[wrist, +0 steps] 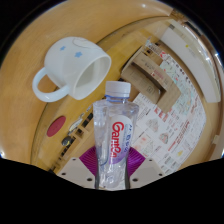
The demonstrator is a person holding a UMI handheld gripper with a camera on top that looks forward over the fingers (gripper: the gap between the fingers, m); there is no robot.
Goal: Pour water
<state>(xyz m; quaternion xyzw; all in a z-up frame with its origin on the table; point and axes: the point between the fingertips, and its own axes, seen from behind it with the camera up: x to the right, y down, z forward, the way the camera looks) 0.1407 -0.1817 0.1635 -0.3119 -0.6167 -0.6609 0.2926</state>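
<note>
Bottle point(113, 140): clear plastic, white cap, label with red lettering; stood upright between the two fingers of the tongs point(112, 172), its base low between the pink pads point(97, 160). Both pads pressed against its sides, so the tongs were closed on it.

Mug point(72, 68): white with faint pale spots, lying on its side beyond the fingers and to the left of the bottle's cap, mouth turned toward the right, handle toward the left; apart from the bottle.

Leaflet point(165, 125): printed paper with pink and red marks, lying flat just right of the bottle.

Box point(150, 65): brown card, beyond the bottle and to the right of the mug.

Red item point(56, 125): small, left of the fingers; kind could not be told.

Table point(30, 120): round, pale wood, bearing all the above.
</note>
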